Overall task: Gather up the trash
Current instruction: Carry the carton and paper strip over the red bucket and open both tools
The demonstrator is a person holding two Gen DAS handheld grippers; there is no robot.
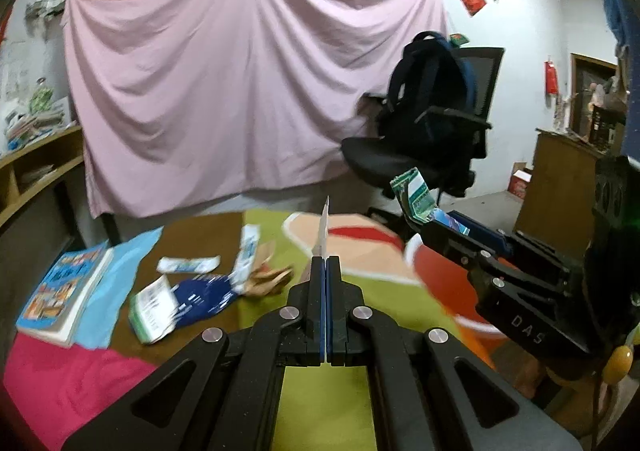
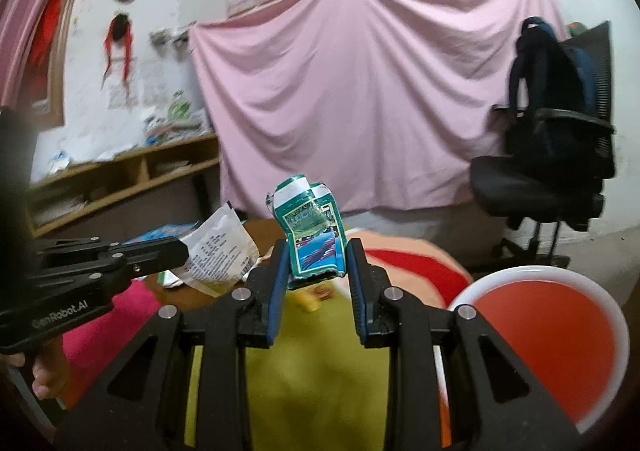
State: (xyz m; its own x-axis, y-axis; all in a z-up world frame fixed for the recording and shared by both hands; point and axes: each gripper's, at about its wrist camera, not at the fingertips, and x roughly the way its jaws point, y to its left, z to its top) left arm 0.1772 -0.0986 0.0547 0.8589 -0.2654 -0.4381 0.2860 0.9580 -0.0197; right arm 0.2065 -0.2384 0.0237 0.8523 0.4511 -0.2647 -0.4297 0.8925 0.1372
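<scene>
left claw (image 1: 325,271) pinched, right claw (image 2: 316,271) clamped

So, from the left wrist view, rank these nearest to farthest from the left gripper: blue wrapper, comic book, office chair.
Ordering from the left gripper, which is shut on a thin white wrapper:
1. Blue wrapper, just left of the fingers on the table.
2. Comic book, farther left near the table edge.
3. Office chair, off the table, back right by the pink sheet.

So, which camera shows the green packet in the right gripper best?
The right wrist view: the green packet stands centred and face-on between the right gripper's fingers. The left wrist view shows it only small and from the side.
</scene>
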